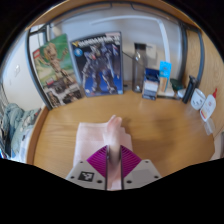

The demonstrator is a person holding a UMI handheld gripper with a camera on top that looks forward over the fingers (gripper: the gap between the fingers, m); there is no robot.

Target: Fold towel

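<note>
A pale pink towel [96, 137] lies on the round wooden table [160, 130], just ahead of my fingers. One fold of it rises in a ridge and runs back between the two purple pads. My gripper [112, 160] is shut on that fold of towel, with the pads pressed against it from both sides. The part of the towel under the fingers is hidden.
Two boxes with robot pictures [97, 62] and a figure [55, 68] stand along the table's far edge. Small boxes [152, 82] and a white glue bottle [210, 104] stand at the far right. A patterned cloth [12, 130] lies off the table's left side.
</note>
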